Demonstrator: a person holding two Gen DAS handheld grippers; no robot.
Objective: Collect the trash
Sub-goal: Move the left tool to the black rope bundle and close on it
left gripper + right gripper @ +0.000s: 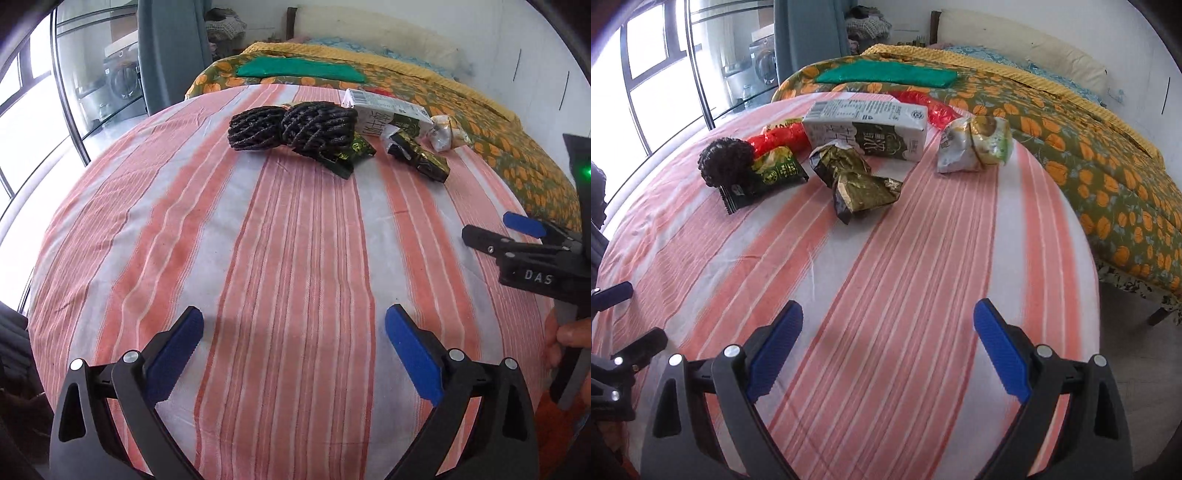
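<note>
Trash lies at the far side of a table under a pink-striped cloth [886, 240]. It includes a black mesh bundle [726, 160], a green snack wrapper [772, 173], a crumpled gold-and-black wrapper [857, 181], a white-and-green carton [868, 127], a crumpled white-and-yellow wrapper [975, 144] and red plastic [779, 138]. The left wrist view shows the mesh bundle [291, 125], carton [388, 110] and gold wrapper [421, 157]. My left gripper [294, 314] is open over bare cloth, well short of the trash. My right gripper [889, 307] is open too, with nothing between its fingers.
A bed with an orange-patterned quilt [1089, 147] and a folded green cloth [886, 75] stands behind and to the right of the table. Windows [646, 74] fill the left side. A hand [569, 336] holds the right gripper [487, 225] near the table's right edge.
</note>
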